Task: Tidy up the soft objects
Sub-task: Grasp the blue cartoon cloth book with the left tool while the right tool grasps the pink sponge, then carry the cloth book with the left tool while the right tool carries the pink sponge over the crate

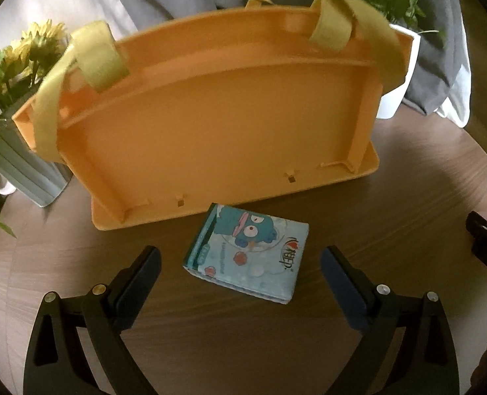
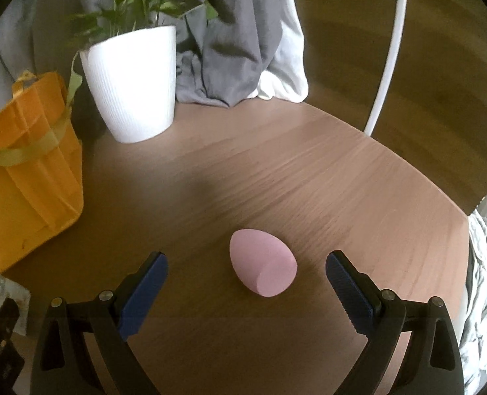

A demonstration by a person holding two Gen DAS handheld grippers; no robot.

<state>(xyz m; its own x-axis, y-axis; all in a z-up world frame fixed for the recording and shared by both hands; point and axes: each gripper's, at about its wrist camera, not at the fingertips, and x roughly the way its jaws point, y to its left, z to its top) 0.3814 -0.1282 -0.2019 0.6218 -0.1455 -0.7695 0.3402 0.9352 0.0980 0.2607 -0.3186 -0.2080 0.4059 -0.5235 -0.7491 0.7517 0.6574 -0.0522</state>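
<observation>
Left gripper (image 1: 240,260), seen from its own wrist camera, is hanging with its jaws spread wide over a round wooden table (image 1: 391,204); its blue pads (image 1: 144,279) are touching nothing. A tissue pack (image 1: 248,251), pale blue with a cartoon print, is lying flat on the table between and just ahead of the two fingers, clear of both. Behind the pack an orange bag (image 1: 217,125) is standing upright with its yellow-green handles (image 1: 101,56) drooping over the rim. Sunflowers (image 1: 29,49) in a pale ribbed vase (image 1: 22,168) are standing at the bag's left end, and a white pot (image 1: 398,75) with a green plant is standing at its right.

Right gripper (image 2: 246,270), in the right wrist view, is likewise spreading its jaws wide, with nothing pinched. A pink egg-shaped sponge (image 2: 261,265) is resting on its side on the table, between the fingers but apart from each pad. The orange bag is appearing at the left edge of this view, well apart from the sponge, with the white pot just beside it and grey cloth (image 2: 230,49) hanging behind the table.
</observation>
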